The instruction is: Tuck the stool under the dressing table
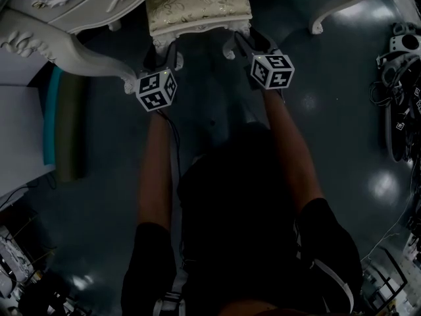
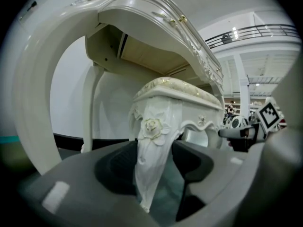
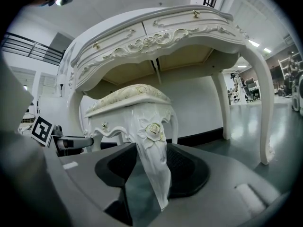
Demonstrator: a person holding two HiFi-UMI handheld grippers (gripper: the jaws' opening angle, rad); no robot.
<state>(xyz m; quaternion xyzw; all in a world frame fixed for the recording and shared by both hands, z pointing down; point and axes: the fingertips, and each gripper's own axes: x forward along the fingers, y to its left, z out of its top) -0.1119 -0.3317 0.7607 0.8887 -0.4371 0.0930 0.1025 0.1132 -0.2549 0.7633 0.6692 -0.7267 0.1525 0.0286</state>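
The white stool (image 1: 197, 8), with a cream patterned cushion, stands partly beneath the ornate white dressing table (image 1: 79, 5). My left gripper (image 1: 168, 52) is shut on the stool's front left leg (image 2: 152, 145); the carved rose on that leg sits just beyond the pads. My right gripper (image 1: 247, 45) is shut on the front right leg (image 3: 154, 150). Both grippers point nearly level toward the table. In the right gripper view the table's drawer front (image 3: 156, 37) arches over the stool's seat (image 3: 128, 96). The stool's back legs are hidden.
The dressing table's carved legs (image 1: 66, 54) (image 3: 262, 103) flank the stool. Another white furniture leg (image 1: 335, 5) stands at the far right. Cables and gear (image 1: 401, 78) lie at the right edge. A teal and olive panel (image 1: 62, 124) lies at the left on the dark glossy floor.
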